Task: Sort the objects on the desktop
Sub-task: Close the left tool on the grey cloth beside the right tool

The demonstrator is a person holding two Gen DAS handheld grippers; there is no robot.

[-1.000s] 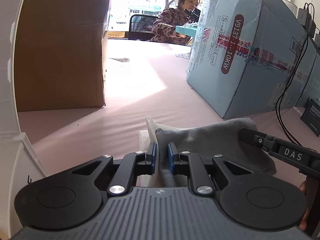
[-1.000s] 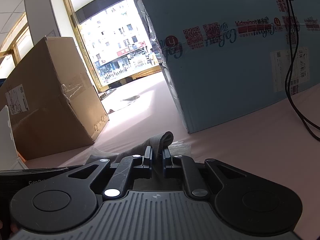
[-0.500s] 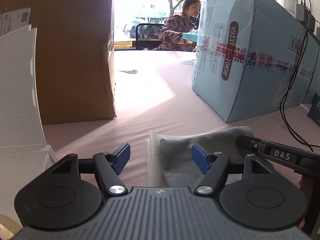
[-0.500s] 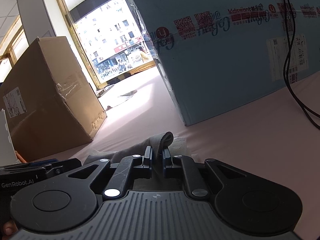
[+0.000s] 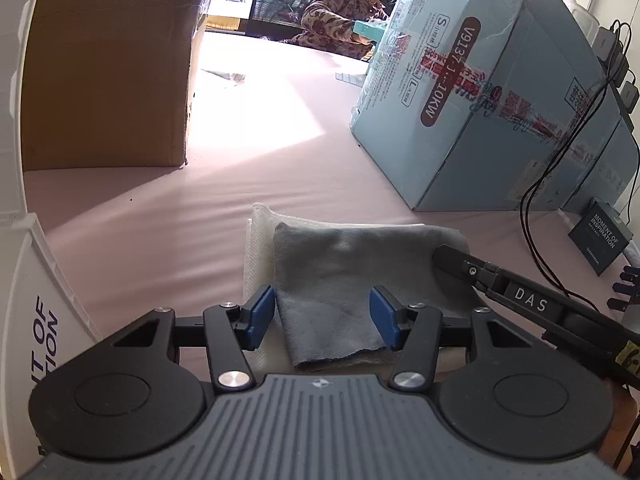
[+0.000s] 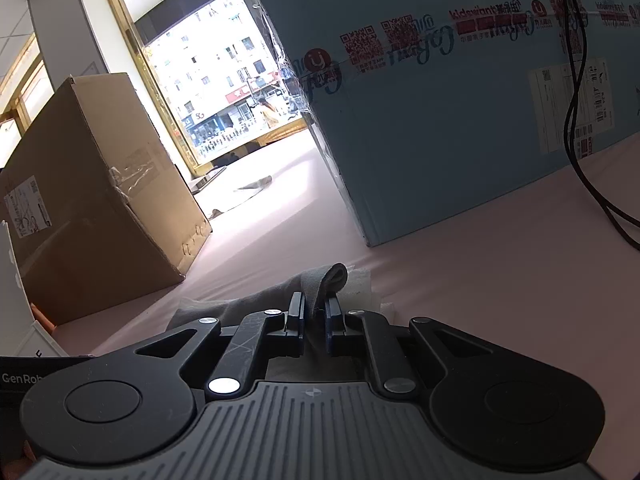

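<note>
A folded grey cloth [image 5: 352, 276] lies on a white tissue [image 5: 256, 240] on the pink table. My left gripper [image 5: 322, 316] stands open, its blue pads either side of the cloth's near end, gripping nothing. My right gripper [image 6: 315, 314] is shut on the grey cloth [image 6: 324, 280], pinching a raised fold at its right edge. In the left wrist view the right gripper's black finger reaches the cloth's far right corner. White tissue [image 6: 362, 282] shows just beyond the pinched fold.
A big light-blue carton [image 5: 492, 92] stands at the right, a brown cardboard box [image 5: 108, 68] at the left. White plastic panels [image 5: 24, 320] are near left. Black cables [image 5: 560, 160] hang by the carton, a small dark box [image 5: 600, 236] beyond. A person sits at the table's far end.
My left gripper has opened and let go of the cloth's near end, which now lies flat. The right gripper has stayed shut on its fold.
</note>
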